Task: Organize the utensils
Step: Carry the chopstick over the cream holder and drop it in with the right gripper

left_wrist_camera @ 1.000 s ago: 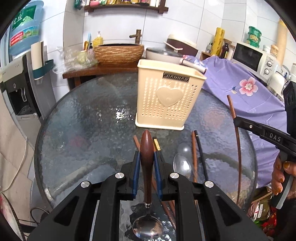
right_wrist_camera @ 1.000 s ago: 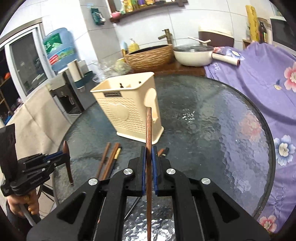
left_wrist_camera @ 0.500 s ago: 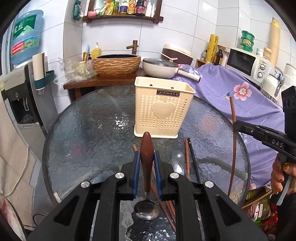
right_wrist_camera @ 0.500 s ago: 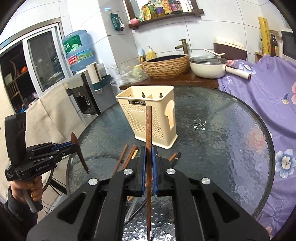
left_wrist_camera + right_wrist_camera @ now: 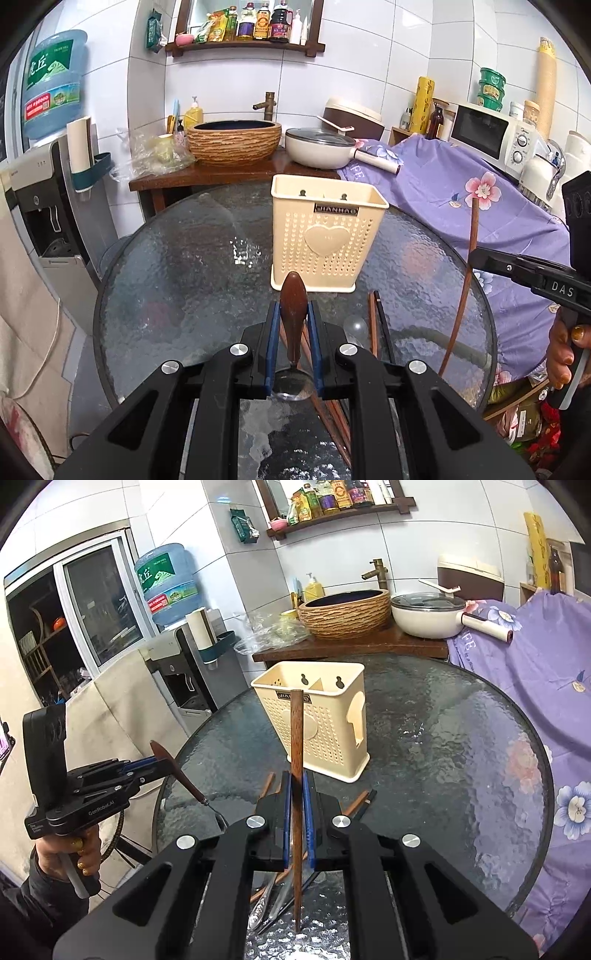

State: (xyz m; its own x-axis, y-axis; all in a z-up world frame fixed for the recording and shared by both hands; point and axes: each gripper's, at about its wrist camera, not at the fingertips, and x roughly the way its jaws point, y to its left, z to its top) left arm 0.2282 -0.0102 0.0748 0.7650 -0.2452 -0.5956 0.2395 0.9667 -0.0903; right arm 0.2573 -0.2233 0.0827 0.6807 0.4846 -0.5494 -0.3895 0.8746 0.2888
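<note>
My left gripper (image 5: 293, 317) is shut on a spoon with a dark wooden handle (image 5: 293, 314), its metal bowl hanging down; it also shows in the right wrist view (image 5: 177, 771). My right gripper (image 5: 296, 786) is shut on a brown wooden chopstick (image 5: 296, 775), held upright above the table; it also shows in the left wrist view (image 5: 465, 280). A cream perforated utensil holder (image 5: 325, 240) with two compartments stands on the round glass table (image 5: 177, 266), ahead of both grippers (image 5: 317, 720). Loose chopsticks (image 5: 373, 321) and a clear spoon (image 5: 354, 326) lie on the table below.
Behind the table is a wooden counter with a woven-look basin (image 5: 234, 140) and a white pan (image 5: 317, 146). A purple floral cloth (image 5: 461, 192) covers things at the right, with a microwave (image 5: 491, 136). A water dispenser (image 5: 48, 192) stands at the left.
Both grippers have risen and pulled back from the holder, keeping the spoon and the chopstick. The holder now looks farther away and more of the wall shelf shows.
</note>
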